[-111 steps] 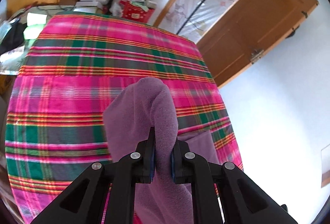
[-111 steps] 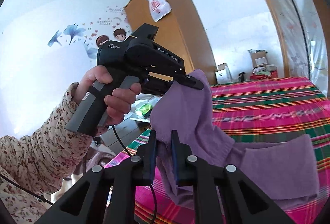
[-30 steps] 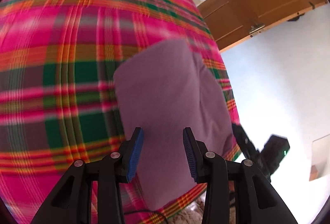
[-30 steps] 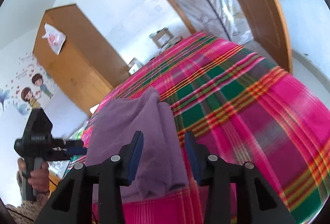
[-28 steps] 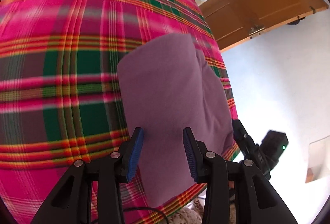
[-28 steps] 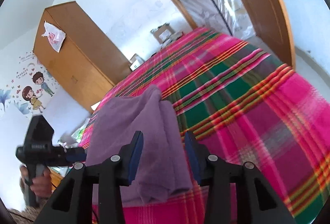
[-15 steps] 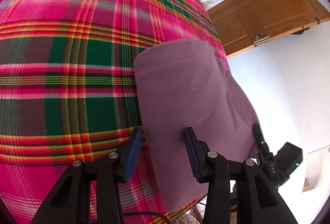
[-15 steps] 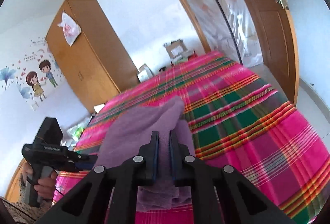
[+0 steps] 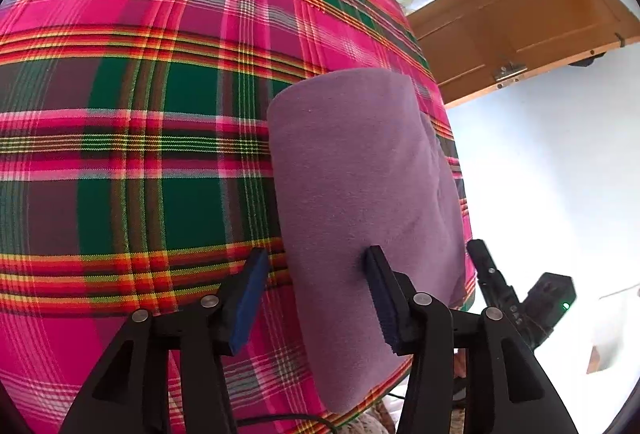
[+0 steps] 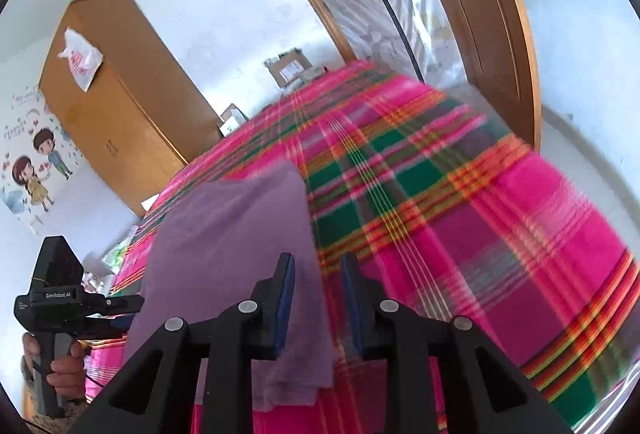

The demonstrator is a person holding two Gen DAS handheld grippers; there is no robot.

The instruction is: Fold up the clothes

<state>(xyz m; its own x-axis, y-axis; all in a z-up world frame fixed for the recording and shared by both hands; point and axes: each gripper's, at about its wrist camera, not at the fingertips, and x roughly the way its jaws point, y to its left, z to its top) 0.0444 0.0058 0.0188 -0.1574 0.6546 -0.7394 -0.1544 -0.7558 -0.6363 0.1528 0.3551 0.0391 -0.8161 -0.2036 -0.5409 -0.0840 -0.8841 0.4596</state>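
A folded purple cloth [image 9: 360,186] lies flat on the pink and green plaid bed cover [image 9: 120,154], near its right edge. My left gripper [image 9: 316,274] hovers over the cloth's near left edge; its jaws are opening and the pads press on nothing. In the right wrist view the same cloth [image 10: 232,246] lies left of centre. My right gripper [image 10: 318,274] straddles its right edge, jaws opening, pads off the fabric. Each view also shows the other gripper: the right one [image 9: 516,302] and the left one [image 10: 60,306], which a hand holds.
The plaid bed cover [image 10: 480,214] stretches far and right of the cloth. A wooden wardrobe [image 10: 120,106] stands beyond on the left, cardboard boxes [image 10: 290,68] past the bed's far end, and a wooden door [image 10: 492,34] on the right.
The cloth, first held up by both grippers, now lies folded on the bed. The right jaws closed near its edge half a second ago and have parted again. The left jaws have widened.
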